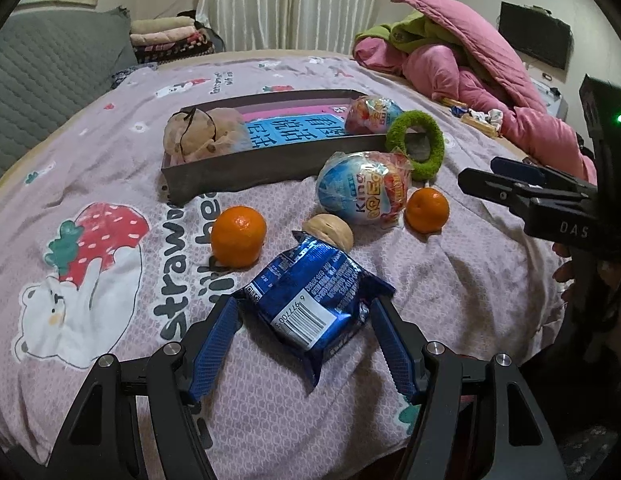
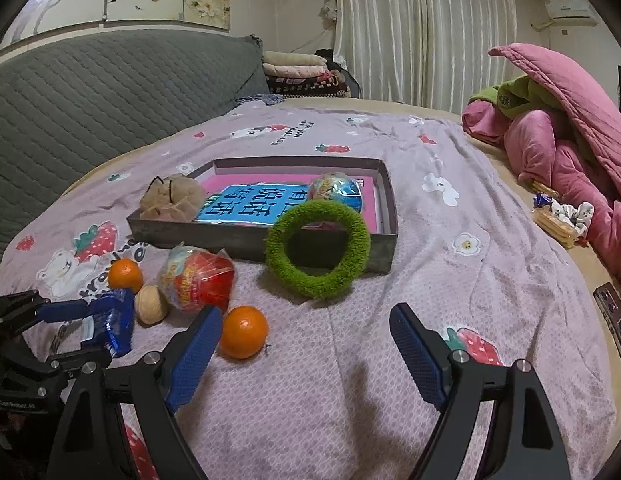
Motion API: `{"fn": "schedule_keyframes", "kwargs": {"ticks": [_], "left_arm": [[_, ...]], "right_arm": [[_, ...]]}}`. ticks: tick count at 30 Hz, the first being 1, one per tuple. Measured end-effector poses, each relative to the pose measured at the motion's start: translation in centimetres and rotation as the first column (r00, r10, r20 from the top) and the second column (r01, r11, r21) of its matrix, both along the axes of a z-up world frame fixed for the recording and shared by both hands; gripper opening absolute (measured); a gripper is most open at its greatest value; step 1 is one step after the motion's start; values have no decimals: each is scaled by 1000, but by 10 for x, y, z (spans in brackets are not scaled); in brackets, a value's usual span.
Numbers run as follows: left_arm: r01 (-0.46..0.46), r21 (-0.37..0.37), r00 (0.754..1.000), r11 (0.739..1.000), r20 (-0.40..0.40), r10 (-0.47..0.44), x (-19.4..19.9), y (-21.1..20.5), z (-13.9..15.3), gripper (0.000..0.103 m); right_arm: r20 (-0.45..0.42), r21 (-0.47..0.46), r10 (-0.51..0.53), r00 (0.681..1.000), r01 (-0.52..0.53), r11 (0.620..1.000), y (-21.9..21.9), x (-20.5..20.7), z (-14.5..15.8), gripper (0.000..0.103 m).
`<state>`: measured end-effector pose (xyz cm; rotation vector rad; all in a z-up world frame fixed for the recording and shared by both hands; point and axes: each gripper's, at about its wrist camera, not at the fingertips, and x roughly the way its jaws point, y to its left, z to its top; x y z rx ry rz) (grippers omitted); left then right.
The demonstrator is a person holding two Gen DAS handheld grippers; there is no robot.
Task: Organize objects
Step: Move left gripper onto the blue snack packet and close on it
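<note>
A blue snack packet (image 1: 314, 300) lies on the pink bedsheet between the fingers of my left gripper (image 1: 305, 304), which is open and straddles it; from the right wrist view the packet (image 2: 114, 320) shows at the far left. Beyond it lie a walnut (image 1: 328, 230), two oranges (image 1: 238, 236) (image 1: 426, 210) and a wrapped toy egg (image 1: 362, 188). A fuzzy green ring (image 2: 278, 246) leans on the grey box (image 2: 214, 240), which holds a book, a mesh pouch (image 2: 170, 198) and another egg (image 2: 336, 190). My right gripper (image 2: 306, 314) is open and empty, one orange (image 2: 244, 332) beside its left finger.
A heap of pink quilt (image 2: 570, 140) fills the bed's right side, with biscuit packets (image 2: 554, 224) at its foot. A grey quilted headboard (image 2: 90, 100) runs along the left. A phone (image 2: 614, 312) lies at the right edge.
</note>
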<state>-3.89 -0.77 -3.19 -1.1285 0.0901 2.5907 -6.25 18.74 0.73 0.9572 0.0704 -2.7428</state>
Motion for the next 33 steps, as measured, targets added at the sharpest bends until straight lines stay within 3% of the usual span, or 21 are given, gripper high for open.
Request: {"fn": "schedule_keyframes", "kwargs": {"ticks": [33], "left_arm": [[9,150,999,989,42,-16,-35,-2,-12,71]], "right_arm": [[32,1,-52,998,52,999,11,-38,-6,85]]}}
